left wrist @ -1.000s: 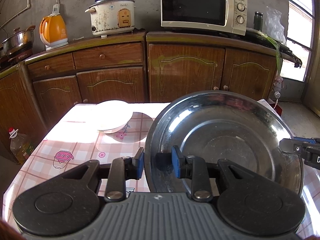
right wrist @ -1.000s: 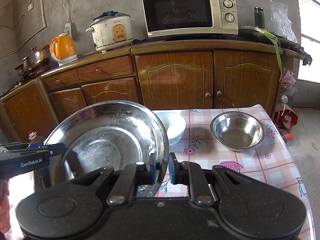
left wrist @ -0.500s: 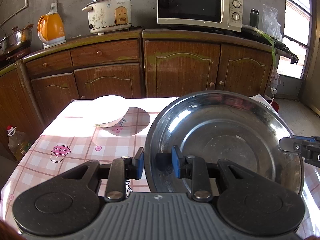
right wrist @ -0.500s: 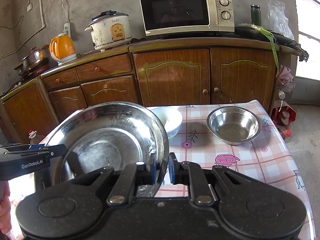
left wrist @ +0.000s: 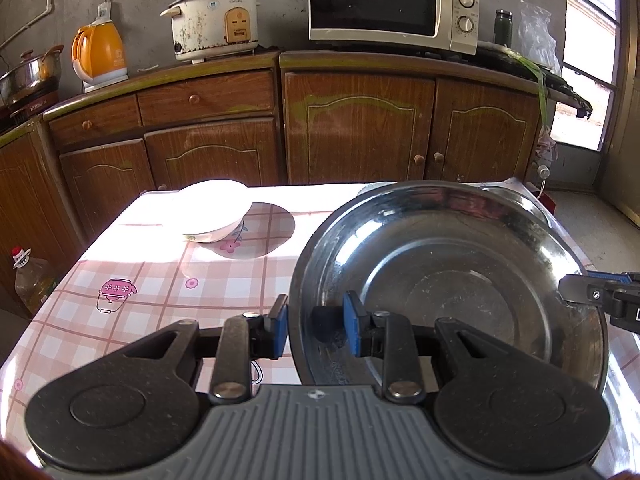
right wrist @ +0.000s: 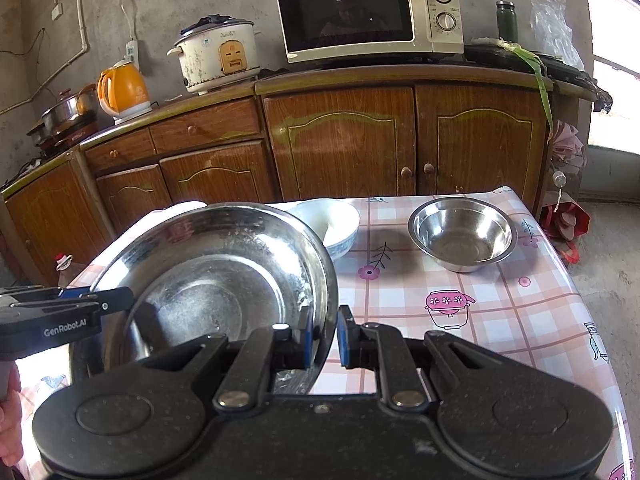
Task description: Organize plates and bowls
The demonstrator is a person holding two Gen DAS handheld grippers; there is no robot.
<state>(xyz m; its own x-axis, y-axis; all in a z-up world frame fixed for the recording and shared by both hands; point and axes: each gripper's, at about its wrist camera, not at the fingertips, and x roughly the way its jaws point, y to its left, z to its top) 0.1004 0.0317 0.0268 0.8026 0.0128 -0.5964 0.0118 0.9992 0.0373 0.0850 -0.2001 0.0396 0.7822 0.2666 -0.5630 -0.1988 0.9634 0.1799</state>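
1. Two grippers pinch one empty steel basin [left wrist: 452, 280] above the table [right wrist: 500, 312]: left gripper [left wrist: 314, 328] and right gripper [right wrist: 322, 338] clamp opposite rims.
2. Steel bowl [right wrist: 462, 234] stands empty.
3. White bowl's [right wrist: 332, 220] contents unclear.

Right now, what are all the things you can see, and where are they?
Big metal basin: one, silver, held over the table by both claws.
Small metal bowl: one, silver, table's far right.
White bowl: one, behind the basin.
White plate: one, table's far left.
Table: one, pink checked cloth.
Microwave: one, cream, on the counter.
Rice cooker: one, white, counter.
Kettle: one, orange, counter.
Left claw: shut on the basin's rim.
Right claw: shut on the opposite rim.
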